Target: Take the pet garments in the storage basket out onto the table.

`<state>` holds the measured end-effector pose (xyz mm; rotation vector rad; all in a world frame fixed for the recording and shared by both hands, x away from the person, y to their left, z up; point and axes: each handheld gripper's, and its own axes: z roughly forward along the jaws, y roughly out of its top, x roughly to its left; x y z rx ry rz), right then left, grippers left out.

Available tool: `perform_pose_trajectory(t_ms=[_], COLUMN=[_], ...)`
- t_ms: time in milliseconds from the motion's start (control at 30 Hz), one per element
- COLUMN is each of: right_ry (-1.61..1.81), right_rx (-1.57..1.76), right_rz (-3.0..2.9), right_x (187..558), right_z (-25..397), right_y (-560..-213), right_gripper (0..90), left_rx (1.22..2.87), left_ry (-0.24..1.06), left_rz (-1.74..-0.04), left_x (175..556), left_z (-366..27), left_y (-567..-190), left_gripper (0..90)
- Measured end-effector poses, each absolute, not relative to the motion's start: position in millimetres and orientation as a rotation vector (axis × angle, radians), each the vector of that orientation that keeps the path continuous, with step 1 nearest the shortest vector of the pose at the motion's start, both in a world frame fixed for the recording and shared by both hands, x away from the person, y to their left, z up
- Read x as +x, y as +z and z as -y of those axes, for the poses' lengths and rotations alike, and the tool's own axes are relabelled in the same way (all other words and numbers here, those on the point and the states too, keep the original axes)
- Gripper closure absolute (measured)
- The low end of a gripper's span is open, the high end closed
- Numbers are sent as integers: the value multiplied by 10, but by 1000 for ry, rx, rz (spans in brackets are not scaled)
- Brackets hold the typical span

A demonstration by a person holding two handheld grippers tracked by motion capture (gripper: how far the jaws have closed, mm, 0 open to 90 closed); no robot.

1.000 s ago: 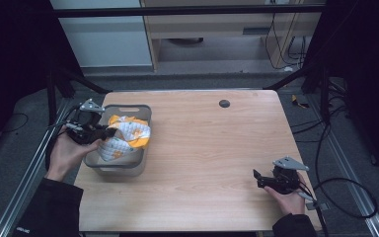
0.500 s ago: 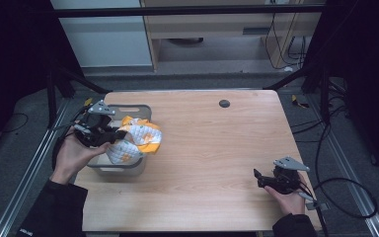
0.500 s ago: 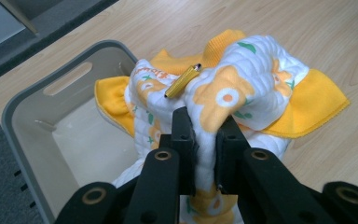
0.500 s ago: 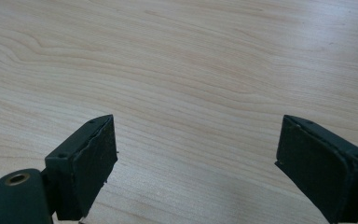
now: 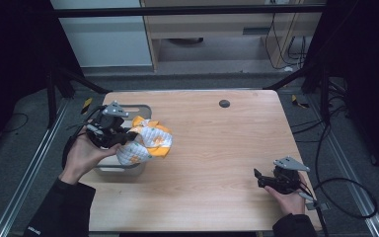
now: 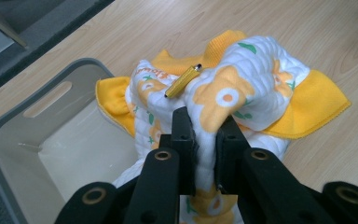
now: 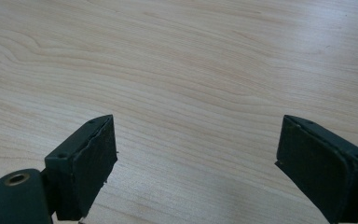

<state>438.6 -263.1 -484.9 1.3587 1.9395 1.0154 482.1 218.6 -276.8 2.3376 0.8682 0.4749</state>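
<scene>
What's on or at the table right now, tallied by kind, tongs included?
Tongs: 2, the left tongs and the right tongs
Patterned cloth: 1
Grey bin: 1
Small yellow clip-like piece on the cloth: 1
Total: 5

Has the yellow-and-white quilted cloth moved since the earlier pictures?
Yes. The yellow-and-white quilted cloth has come up out of the grey plastic bin, rightward over its rim, in the left claw.

A pale wooden worktop [image 5: 217, 143] fills the middle of the frame. A small dark round disc [image 5: 224, 103] sits toward its upper centre. Black cables [image 5: 345, 197] trail across the floor at lower right.
</scene>
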Motion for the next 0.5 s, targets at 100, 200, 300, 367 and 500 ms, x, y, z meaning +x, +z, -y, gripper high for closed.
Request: perform_pose_trajectory(t_ms=[100, 200, 300, 367, 500], right_ry=[1017, 1018, 1018, 1018, 1019], right_rx=[1361, 1361, 1357, 1356, 1355], right_rz=[-1937, -1936, -1934, -1932, -1924], right_x=[4385, 4386, 4388, 4386, 4384], right_z=[2630, 2631, 2633, 2634, 2640], right_y=[-4849, -4847, -4848, -4846, -4841], right_gripper=[120, 120, 120, 120, 120], left_rx=[2342, 2348, 2363, 2367, 2378], left_ry=[465, 459, 453, 450, 430], left_rz=[-848, -827, -804, -792, -768], left_x=[4819, 4817, 4819, 4822, 4839], left_z=[-2117, -2044, -1939, -1890, -1798], left_y=[-2777, -2781, -2799, -2812, -2837], left_gripper=[812, 813, 813, 813, 812])
